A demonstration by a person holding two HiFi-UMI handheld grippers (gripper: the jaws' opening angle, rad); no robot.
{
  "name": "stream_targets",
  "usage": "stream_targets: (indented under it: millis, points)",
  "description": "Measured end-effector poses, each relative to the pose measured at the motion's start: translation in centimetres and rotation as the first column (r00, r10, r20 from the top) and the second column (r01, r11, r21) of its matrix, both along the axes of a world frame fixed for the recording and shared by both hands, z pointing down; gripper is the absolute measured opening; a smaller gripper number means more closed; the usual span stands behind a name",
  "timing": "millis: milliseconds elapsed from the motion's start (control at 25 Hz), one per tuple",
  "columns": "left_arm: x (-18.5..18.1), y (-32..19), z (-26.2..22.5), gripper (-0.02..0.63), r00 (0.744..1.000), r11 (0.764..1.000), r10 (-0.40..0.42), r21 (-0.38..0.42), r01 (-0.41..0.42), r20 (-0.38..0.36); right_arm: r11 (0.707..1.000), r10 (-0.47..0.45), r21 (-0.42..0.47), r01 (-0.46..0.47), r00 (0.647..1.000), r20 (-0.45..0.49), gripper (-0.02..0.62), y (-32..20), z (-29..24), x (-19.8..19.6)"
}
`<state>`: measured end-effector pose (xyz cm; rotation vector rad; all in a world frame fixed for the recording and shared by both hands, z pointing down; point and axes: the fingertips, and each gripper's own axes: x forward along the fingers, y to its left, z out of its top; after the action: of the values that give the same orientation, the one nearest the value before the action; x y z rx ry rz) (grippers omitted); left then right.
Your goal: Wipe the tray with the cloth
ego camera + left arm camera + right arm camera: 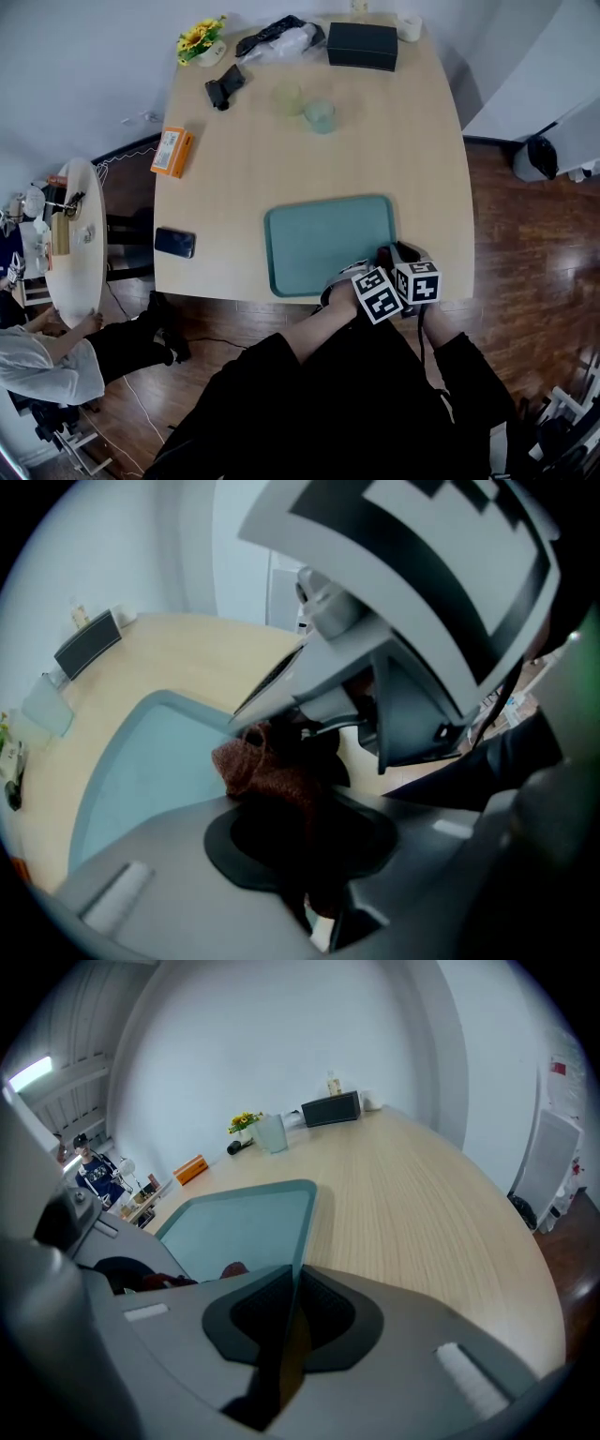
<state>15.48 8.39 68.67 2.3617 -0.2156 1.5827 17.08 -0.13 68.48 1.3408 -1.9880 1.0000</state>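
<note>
Counting on the counter (412, 169): one teal tray (319, 239), one dark phone (174, 242), one orange box (172, 151), one black box (362, 45), one bunch of yellow flowers (200, 39), and two pale clear cups (321, 115) standing just beside each other. Counting two tongs as well, both crowding the tray's near right corner, each carrying one of the marker cubes (417, 281).

Clamping one reddish-brown cloth (251, 766) in the left tongs (298, 832), with the jaws closed tight on it and the cloth bunching out past the tips over the tray (141, 771) at its near corner. Not being able to tell whether the cloth is touching the tray's floor.

Pinching the tray's (244, 1222) near rim in the right tongs (289, 1312), with the thin teal edge running straight in between the closed pads.

Showing the cloth's full bunch in the left gripper view only. Catching just a small red scrap of cloth (230, 1269) in the right gripper view, left of the jaws. Hardly making it out in the head view, beneath the cubes. Showing the phone in the head view alone, near the counter's left edge, well apart from the tray.

Leaving the cups' contents too small to tell.
</note>
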Motion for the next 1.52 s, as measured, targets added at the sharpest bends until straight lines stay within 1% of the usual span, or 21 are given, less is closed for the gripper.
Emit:
stream_targets:
  millis: [120,280,360,480,600,720,840,960,1040,1120,1240,1360,1440,1520]
  points:
    - [-0.8,-1.0,0.0,0.071,0.999,0.999,0.038,0.002,-0.038,0.018,1.000,0.000,-0.001,0.000,1.000,0.003,0.031,0.0,0.0,-0.1]
    - [-2.9,-4.7,0.0,0.071,0.998,0.999,0.025,0.045,-0.027,0.054,1.000,-0.002,0.004,0.002,1.000,-0.002,0.031,0.2,-0.1,-0.2]
    - [-3.7,-7.6,-0.3,0.071,0.998,0.996,0.002,0.089,-0.008,0.070,1.000,-0.005,0.004,0.005,1.000,-0.012,0.031,0.3,-0.1,-0.3]
    - [-4.5,-12.7,-0.6,0.071,0.994,0.985,-0.030,0.174,0.011,0.103,1.000,-0.008,0.008,0.008,1.000,-0.018,0.032,0.2,-0.2,-0.4]
    - [-4.5,-16.6,-0.5,0.071,0.989,0.973,-0.012,0.229,-0.022,0.147,1.000,-0.010,0.006,0.010,1.000,-0.011,0.032,0.1,-0.2,-0.4]
    - [-4.3,-17.7,-0.3,0.071,0.985,0.969,0.021,0.239,-0.061,0.170,1.000,-0.013,0.003,0.013,1.000,-0.004,0.032,0.0,-0.1,-0.3]
    - [-3.8,-15.7,-0.4,0.071,0.990,0.979,0.034,0.192,-0.061,0.137,1.000,-0.013,0.000,0.013,1.000,-0.004,0.032,0.1,0.0,-0.1]
    - [-3.6,-11.2,-0.6,0.071,0.996,0.991,0.041,0.127,-0.051,0.082,1.000,-0.012,-0.001,0.012,1.000,-0.002,0.032,0.3,0.0,0.0]
    - [-3.7,-7.6,-0.6,0.071,0.997,0.994,0.049,0.097,-0.054,0.052,1.000,-0.012,-0.001,0.012,1.000,-0.003,0.032,0.2,0.1,0.1]
    - [-3.9,-4.0,-0.6,0.071,0.997,0.995,0.069,0.071,-0.071,0.032,1.000,-0.011,0.000,0.011,1.000,-0.003,0.032,0.2,0.1,0.1]
    - [-4.4,0.2,-0.5,0.071,0.992,0.991,0.123,0.044,-0.123,0.010,1.000,-0.009,0.001,0.009,1.000,0.000,0.032,0.2,0.1,0.1]
    - [-4.7,1.8,-0.2,0.069,0.986,0.985,0.164,0.058,-0.164,0.005,1.000,-0.010,0.004,0.010,1.000,-0.005,0.032,0.2,0.1,0.2]
    - [-5.0,1.5,-0.1,0.070,0.986,0.984,0.164,0.064,-0.164,0.011,1.000,-0.011,0.005,0.011,1.000,-0.007,0.032,0.2,0.2,0.2]
    - [-5.6,0.3,-0.1,0.071,0.990,0.987,0.143,0.074,-0.144,0.017,1.000,-0.011,0.006,0.011,1.000,-0.008,0.032,0.2,0.1,0.0]
